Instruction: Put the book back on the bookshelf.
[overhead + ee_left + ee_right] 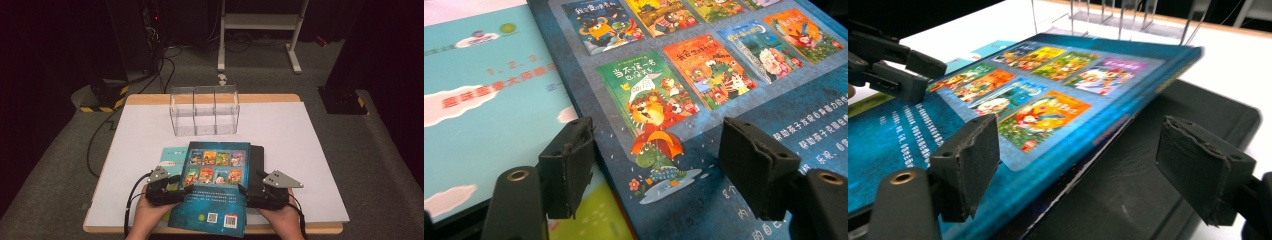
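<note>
A blue picture book lies back cover up at the table's near edge, overlapping a teal booklet on its left and a black folder on its right. My left gripper sits at the book's left edge. In the left gripper view it is open, one jaw over the teal booklet, the other over the blue cover. My right gripper is at the book's right edge. It is open, straddling that edge, which is tilted up off the black folder.
A clear acrylic three-bay organizer stands at the back middle of the white table top. A white metal stand and cables are on the floor beyond. The book overhangs the table's front edge.
</note>
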